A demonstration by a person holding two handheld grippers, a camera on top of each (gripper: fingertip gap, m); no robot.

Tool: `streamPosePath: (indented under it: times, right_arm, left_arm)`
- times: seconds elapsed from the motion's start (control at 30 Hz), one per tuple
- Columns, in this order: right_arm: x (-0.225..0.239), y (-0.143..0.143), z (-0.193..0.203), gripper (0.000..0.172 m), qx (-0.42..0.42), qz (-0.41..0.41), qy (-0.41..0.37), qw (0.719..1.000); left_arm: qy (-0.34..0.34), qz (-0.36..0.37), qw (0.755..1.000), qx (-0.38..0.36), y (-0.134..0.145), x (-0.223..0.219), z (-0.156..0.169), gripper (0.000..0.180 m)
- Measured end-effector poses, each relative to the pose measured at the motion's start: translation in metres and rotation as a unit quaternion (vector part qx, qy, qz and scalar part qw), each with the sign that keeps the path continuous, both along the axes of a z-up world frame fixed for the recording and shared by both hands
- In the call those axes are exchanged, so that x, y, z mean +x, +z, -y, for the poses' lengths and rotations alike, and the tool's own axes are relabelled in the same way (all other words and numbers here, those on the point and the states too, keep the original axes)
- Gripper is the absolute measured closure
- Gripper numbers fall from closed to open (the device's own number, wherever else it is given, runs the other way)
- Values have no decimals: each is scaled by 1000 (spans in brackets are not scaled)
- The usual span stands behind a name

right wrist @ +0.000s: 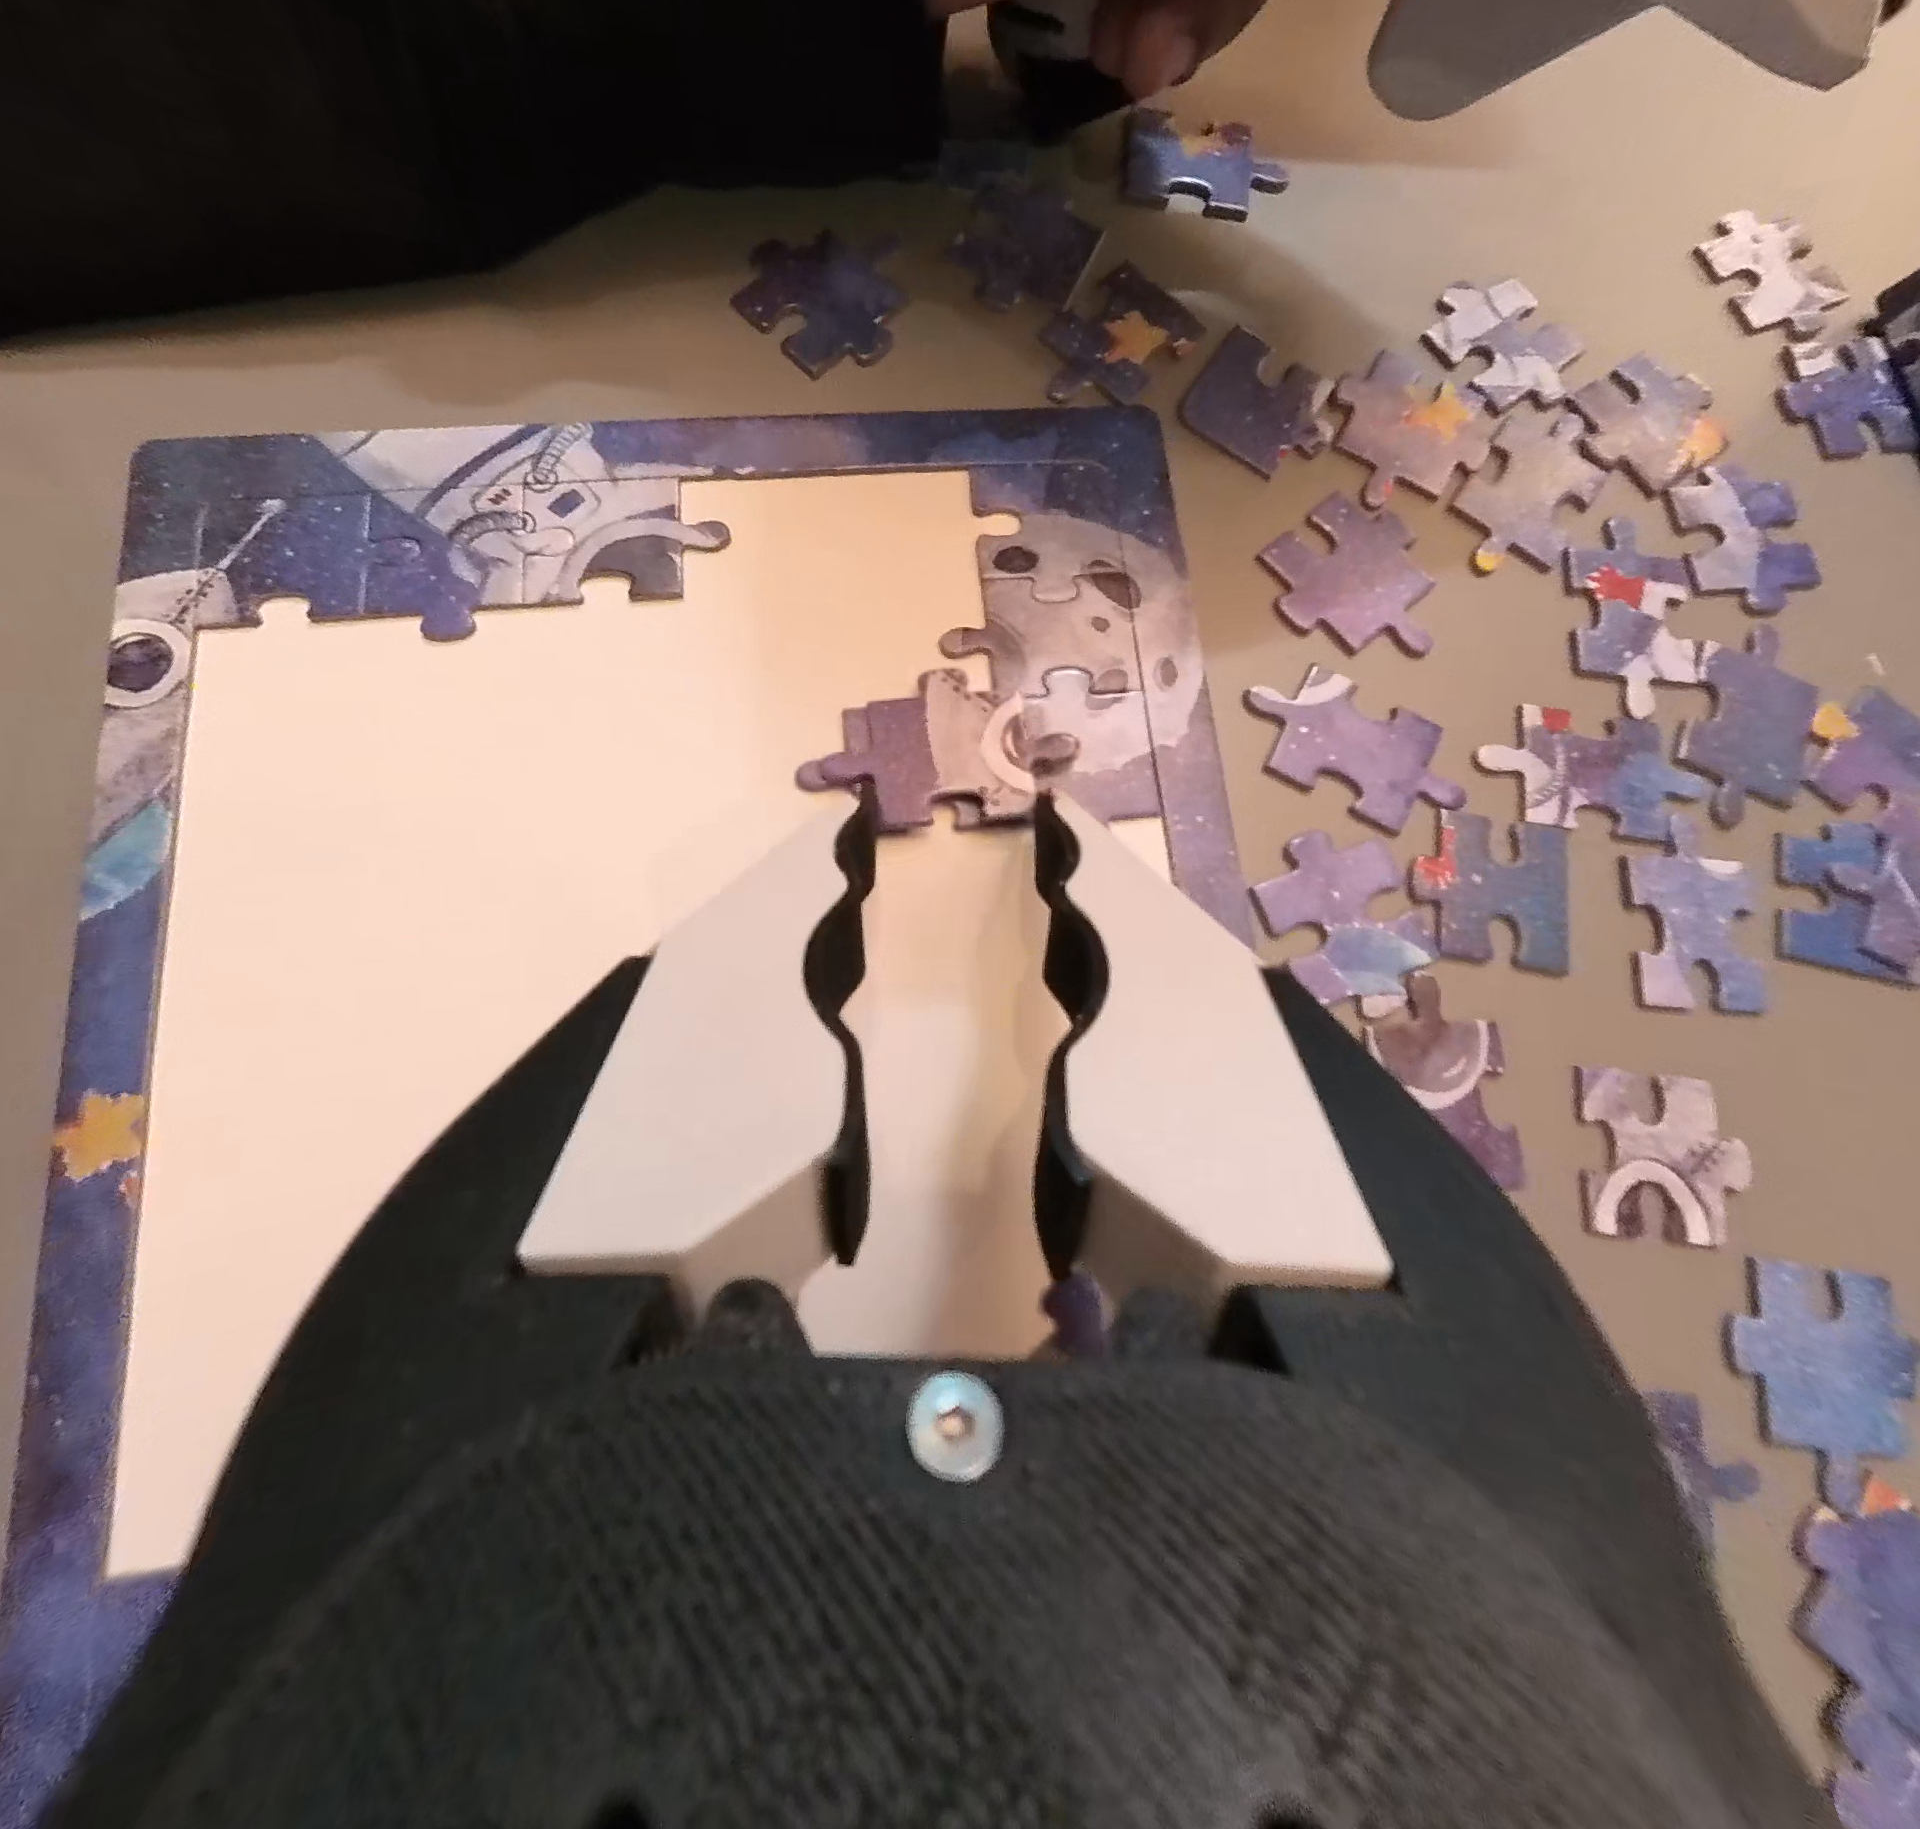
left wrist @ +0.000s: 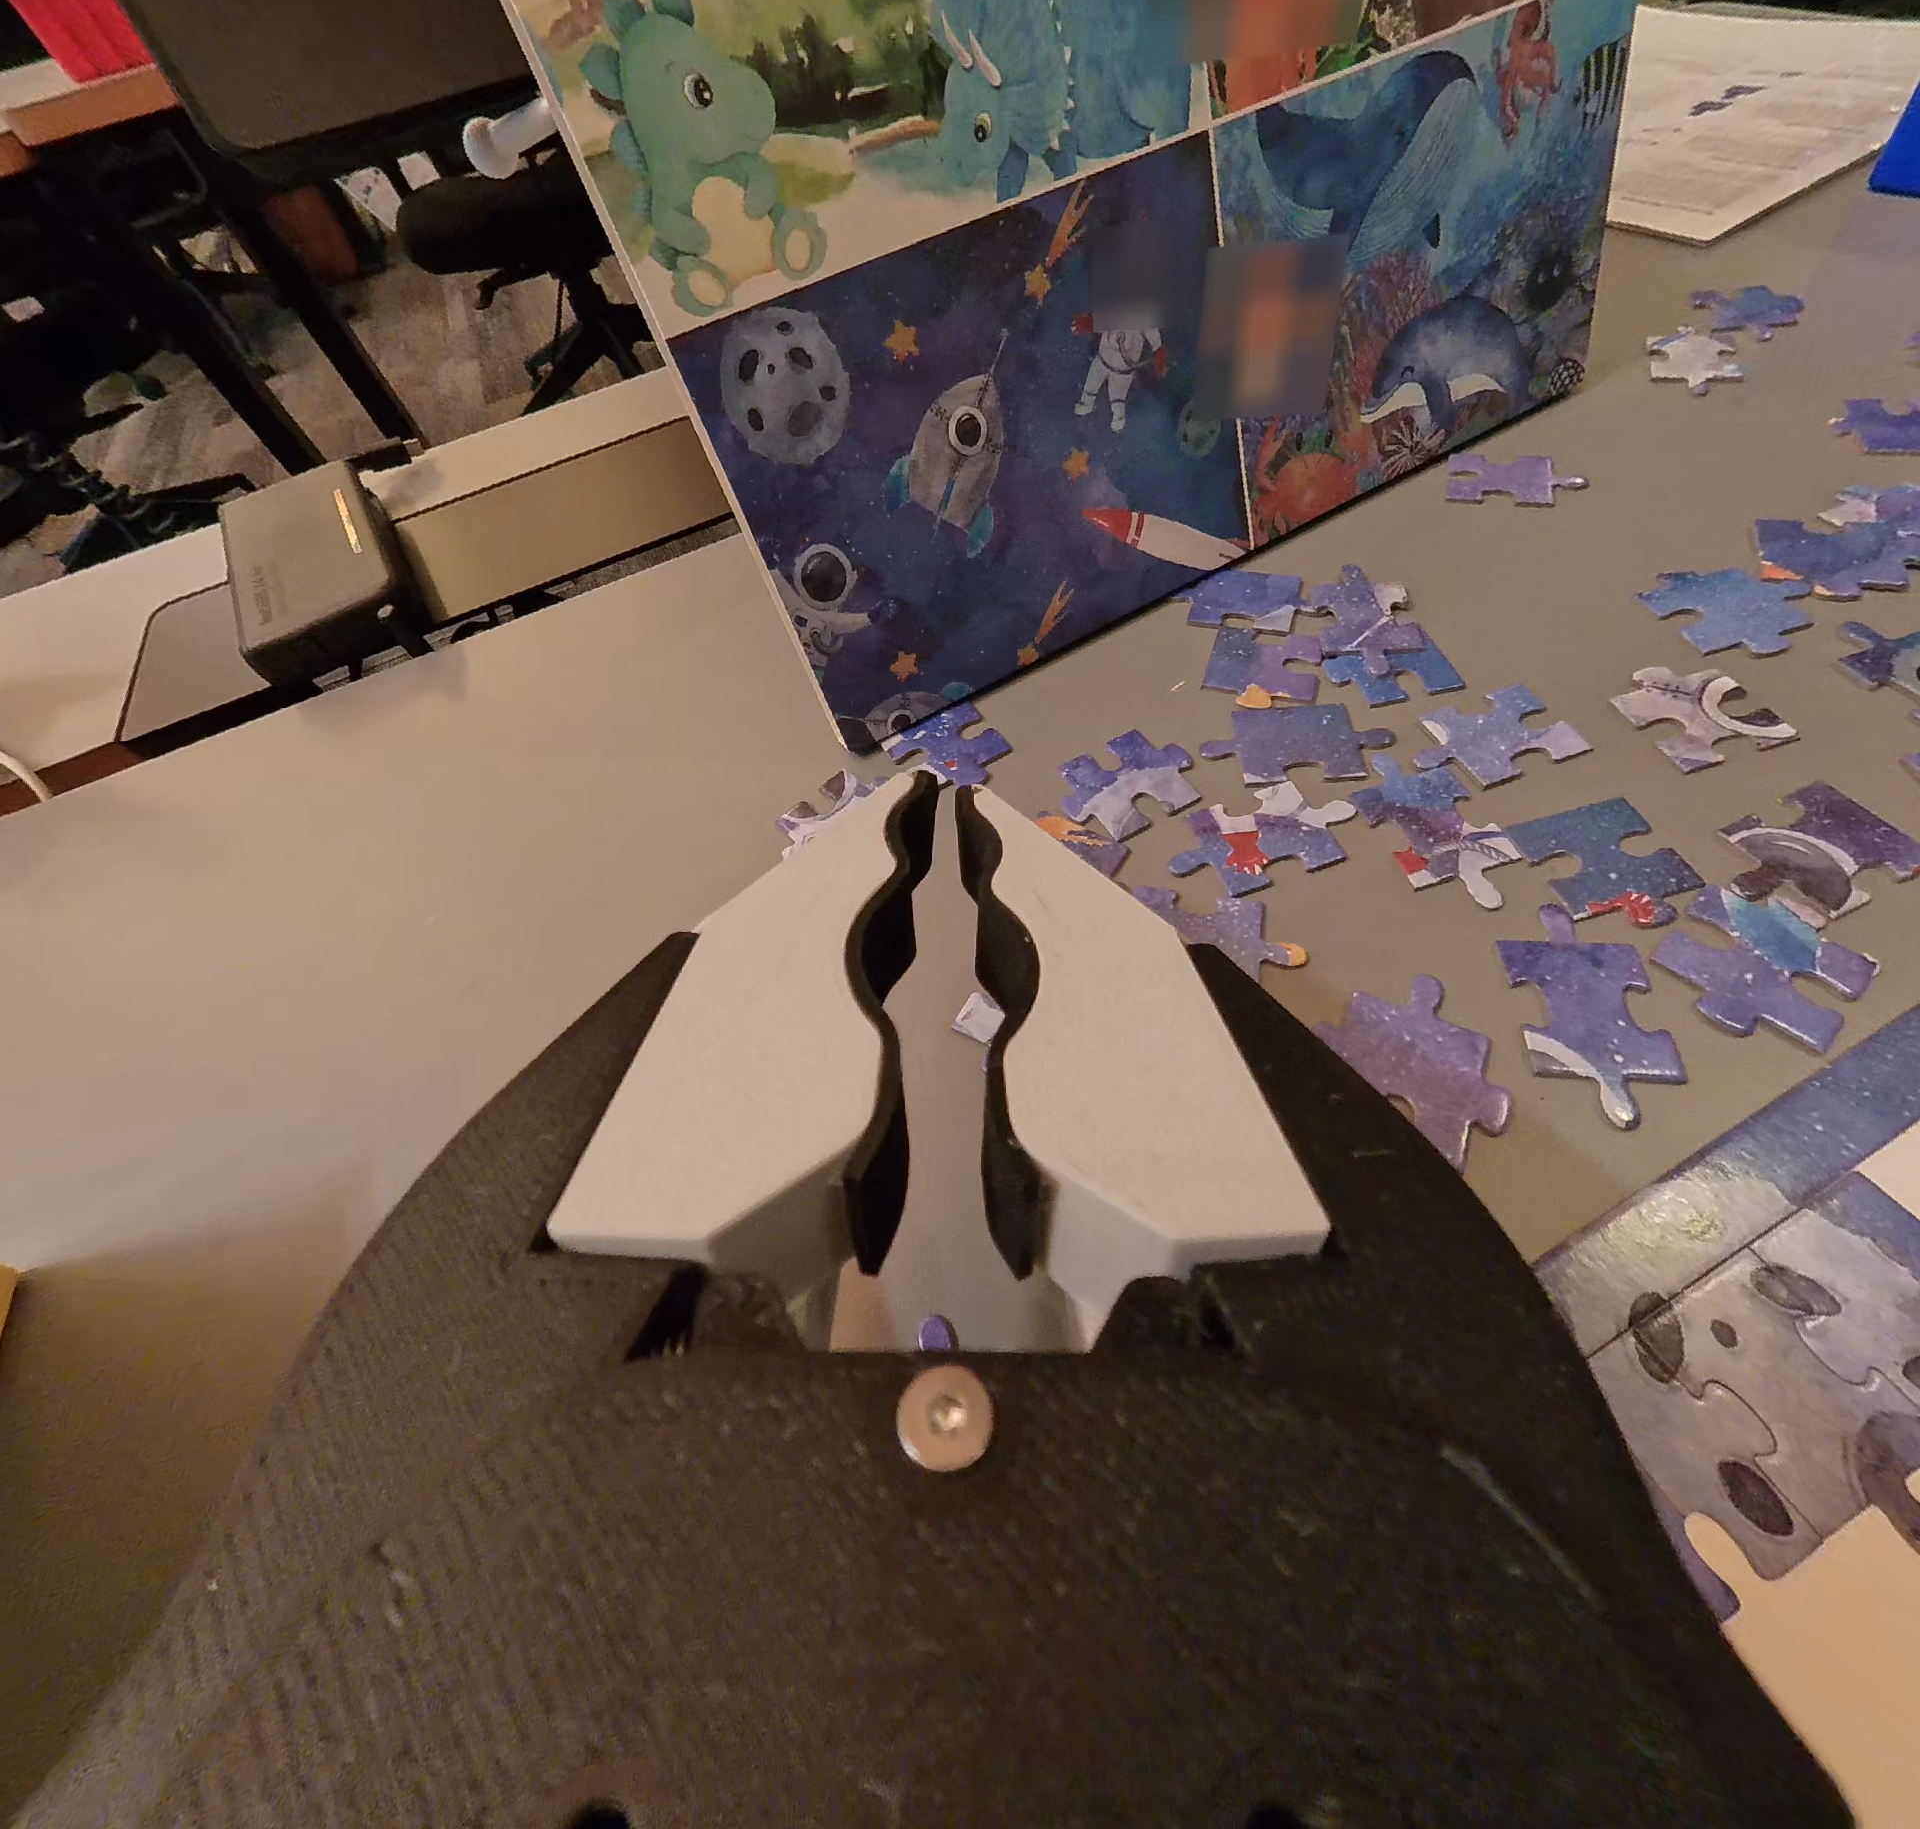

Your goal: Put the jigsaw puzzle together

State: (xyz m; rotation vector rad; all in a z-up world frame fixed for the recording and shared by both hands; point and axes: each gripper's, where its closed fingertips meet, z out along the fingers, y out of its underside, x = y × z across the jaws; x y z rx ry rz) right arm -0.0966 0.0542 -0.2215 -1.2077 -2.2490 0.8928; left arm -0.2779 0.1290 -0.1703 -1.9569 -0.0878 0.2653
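One purple-grey piece (right wrist: pixel 925 766) gripped edge to edge in right gripper (right wrist: pixel 948 811), long axis nine to three, lying on tray (right wrist: pixel 1184 803) at twelve o'clock, against moon section (right wrist: pixel 1091 626). Left gripper (left wrist: pixel 943 787) closed, empty, loose pieces (left wrist: pixel 1455 844) at two o'clock.

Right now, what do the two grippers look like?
They look the same. The left gripper and right gripper each have two pale wedge-shaped fingers lined with wavy black pads, set in a rough black body with a silver screw.
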Motion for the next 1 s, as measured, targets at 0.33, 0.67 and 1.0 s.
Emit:
streamPosePath:
  times: [0.33, 0.67, 1.0]
  right_arm:
    - [-1, 0, -12, 143, 17, -1, -20, 1000]
    - [2, 3, -20, 136, -29, 21, -53, 998]
    - [-3, -3, -17, 125, -38, 26, -93, 995]
  left_arm:
    - [0, 0, 1000, 0, 0, 0, 0, 178]
    - [-1, -2, 1000, -1, 0, 0, 0, 178]
    - [0, -2, 1000, -1, 0, 0, 0, 178]
